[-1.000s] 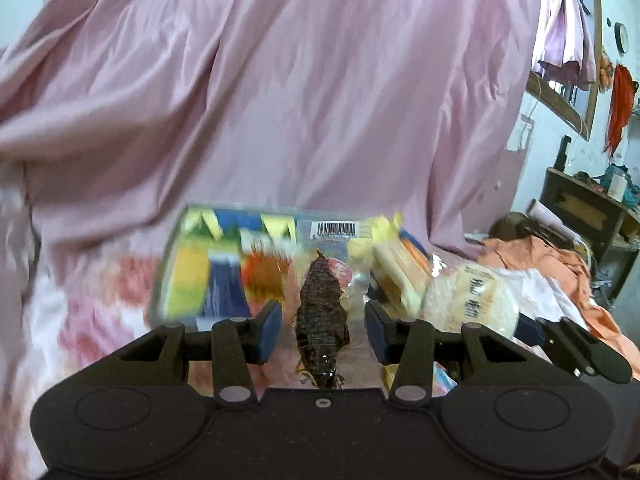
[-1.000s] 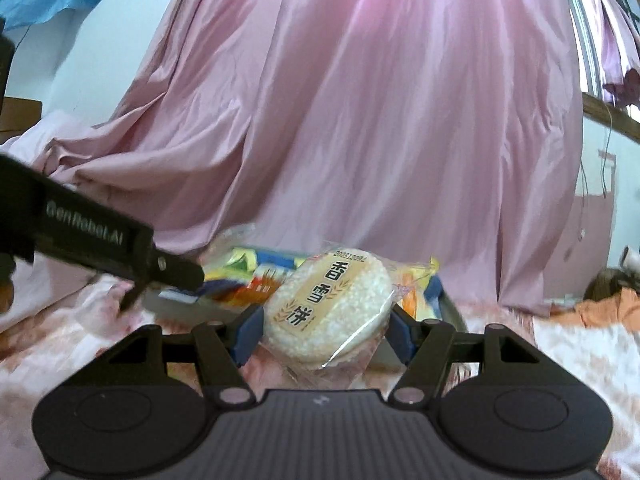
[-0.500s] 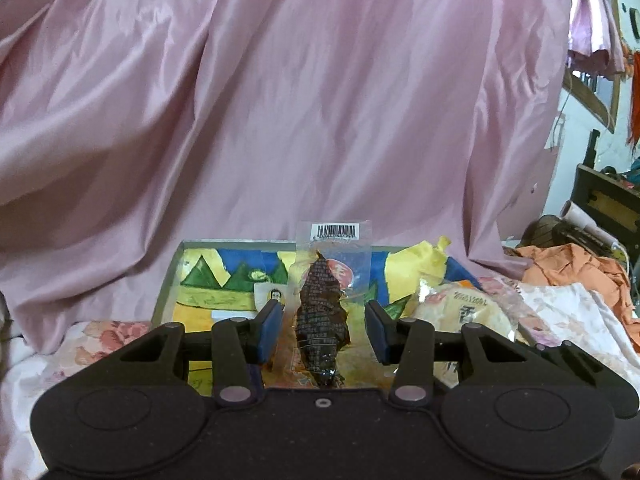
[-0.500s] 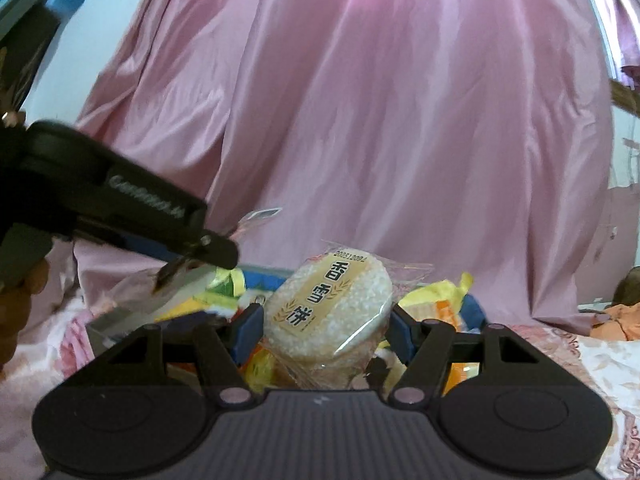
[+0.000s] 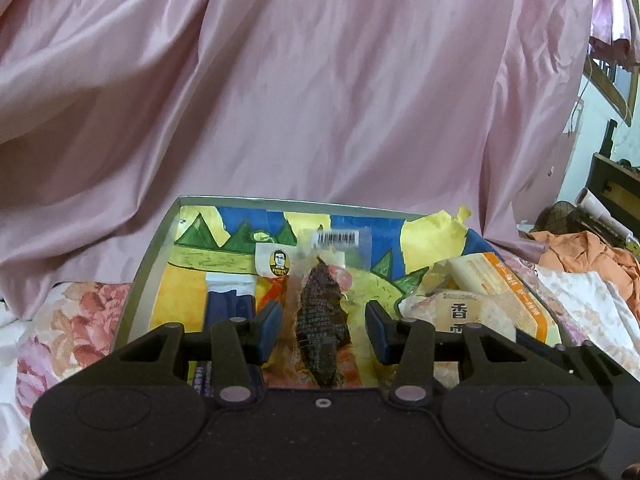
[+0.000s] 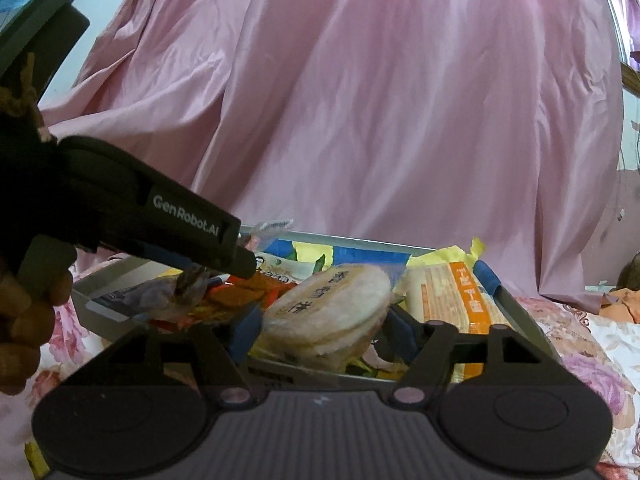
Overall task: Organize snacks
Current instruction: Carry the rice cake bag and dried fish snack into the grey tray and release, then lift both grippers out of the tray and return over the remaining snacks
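Observation:
My left gripper (image 5: 323, 330) holds a clear packet of dark dried meat (image 5: 322, 312) upright between its blue pads, over a metal tray (image 5: 156, 256) with a painted lining. My right gripper (image 6: 323, 334) is shut on a round wrapped rice cracker (image 6: 330, 308), now tilted flat and low over the tray's (image 6: 516, 300) near edge. The cracker also shows at the right in the left wrist view (image 5: 460, 312). An orange-and-cream packet (image 6: 452, 300) lies in the tray's right side. The left gripper's body (image 6: 160, 220) crosses the right wrist view, with the meat packet (image 6: 192, 284) hanging under it.
The tray rests on a floral bedsheet (image 5: 80, 312). A pink curtain (image 5: 320, 80) hangs close behind it. A blue-and-white packet (image 5: 230, 300) and other wrappers lie in the tray. Orange clothes (image 5: 580, 248) and dark furniture (image 5: 616, 188) are at the right.
Both grippers moved forward and down to the tray. The rice cracker tipped from upright to nearly flat, low in the tray. The meat packet is still held above the tray.

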The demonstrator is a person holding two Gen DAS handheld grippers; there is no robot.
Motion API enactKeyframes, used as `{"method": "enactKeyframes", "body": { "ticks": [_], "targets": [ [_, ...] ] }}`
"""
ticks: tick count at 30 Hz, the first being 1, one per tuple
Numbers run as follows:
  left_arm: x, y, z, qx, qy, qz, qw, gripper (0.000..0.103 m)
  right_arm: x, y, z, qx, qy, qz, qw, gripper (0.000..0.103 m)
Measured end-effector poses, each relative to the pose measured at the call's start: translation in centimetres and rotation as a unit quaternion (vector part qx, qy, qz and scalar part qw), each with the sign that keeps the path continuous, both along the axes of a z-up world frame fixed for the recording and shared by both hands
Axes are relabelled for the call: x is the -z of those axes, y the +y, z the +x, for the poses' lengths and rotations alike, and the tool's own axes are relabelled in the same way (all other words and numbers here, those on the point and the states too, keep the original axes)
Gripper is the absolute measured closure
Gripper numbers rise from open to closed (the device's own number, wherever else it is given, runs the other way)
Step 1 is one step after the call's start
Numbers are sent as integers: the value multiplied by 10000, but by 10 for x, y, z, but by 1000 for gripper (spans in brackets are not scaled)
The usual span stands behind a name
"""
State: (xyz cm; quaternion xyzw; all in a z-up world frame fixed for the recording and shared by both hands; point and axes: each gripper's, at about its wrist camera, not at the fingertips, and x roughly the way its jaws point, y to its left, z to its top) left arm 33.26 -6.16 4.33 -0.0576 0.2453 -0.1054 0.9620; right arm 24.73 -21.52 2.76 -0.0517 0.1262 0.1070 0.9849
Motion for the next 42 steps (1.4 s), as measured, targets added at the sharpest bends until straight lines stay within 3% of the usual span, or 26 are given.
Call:
{"method": "enactKeyframes", "body": {
  "ticks": [1, 5, 8, 14, 20, 30, 42],
  "targets": [
    [-1, 0, -1, -37, 2, -44, 10000, 55, -1, 0, -1, 4, -20, -16, 10000, 22],
    [-3, 5, -10, -171, -42, -292, 9994, 38, -3, 0, -8, 33, -78, -89, 9999, 13],
    [-6, 7, -20, -265, -100, -379, 9989, 33, -4, -1, -16, 25, -64, -81, 9999, 10],
    [-20, 11, -51, -451, -420, -397, 9973, 15, -17, -6, -40, 134, -304, -78, 9994, 1],
    [-40, 12, -92, -665, -791, -300, 9942, 1, -38, -13, -68, 258, -632, 57, 9977, 0],
    [-50, 20, -160, -942, -1078, -373, 9890, 1, -55, -20, -120, 535, -857, 228, 9946, 0],
    [-29, 35, -226, -1121, -863, -315, 9894, 1, -56, -24, -172, 740, -860, 384, 9928, 0]
  ]
}}
